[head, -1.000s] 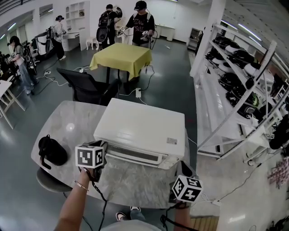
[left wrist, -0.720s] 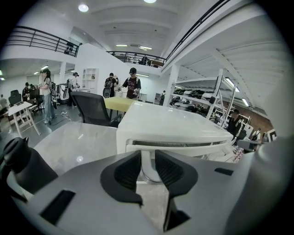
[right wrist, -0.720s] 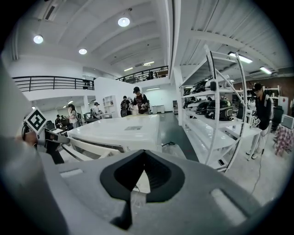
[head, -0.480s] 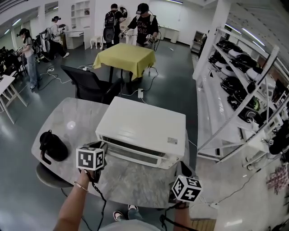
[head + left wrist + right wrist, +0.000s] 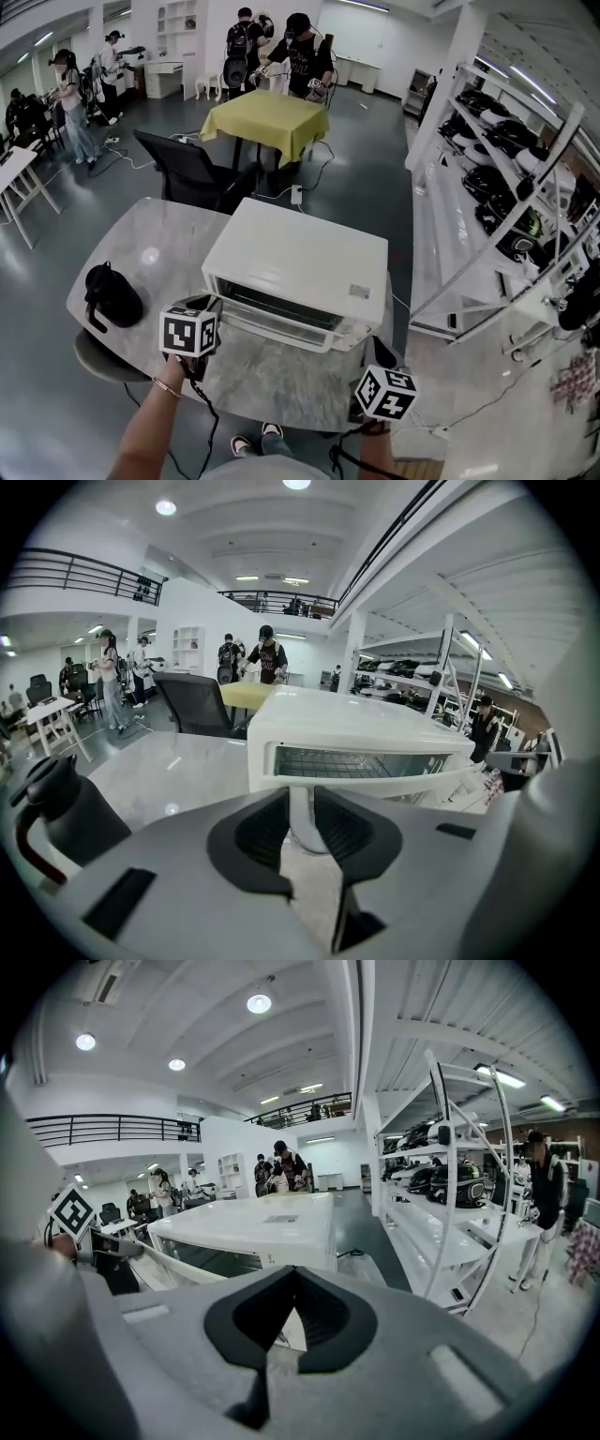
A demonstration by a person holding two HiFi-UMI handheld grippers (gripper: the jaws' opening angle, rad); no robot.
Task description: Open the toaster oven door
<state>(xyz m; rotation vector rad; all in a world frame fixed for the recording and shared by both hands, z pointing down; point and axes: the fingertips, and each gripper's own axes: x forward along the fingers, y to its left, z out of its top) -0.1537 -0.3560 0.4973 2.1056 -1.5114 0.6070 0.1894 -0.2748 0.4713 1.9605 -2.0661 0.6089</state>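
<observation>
A white toaster oven (image 5: 300,258) stands on the marble table (image 5: 141,253). Its door hangs slightly ajar at the top, and the wire rack shows inside in the left gripper view (image 5: 356,761). The white door handle (image 5: 281,325) runs along the door's front. My left gripper (image 5: 214,307) is at the handle's left end. Its jaws are closing, and the handle's end post (image 5: 302,813) sits between the pads and touches both. My right gripper (image 5: 378,359) hangs by the oven's front right corner, shut and empty (image 5: 295,1283).
A black kettle (image 5: 112,295) stands on the table left of the oven. Behind the table are a black chair (image 5: 192,173) and a yellow-covered table (image 5: 262,122), with people beyond. White shelving (image 5: 497,187) runs along the right.
The door's top edge has come slightly away from the oven front. My left gripper stays at the handle's left end and the right gripper has barely moved.
</observation>
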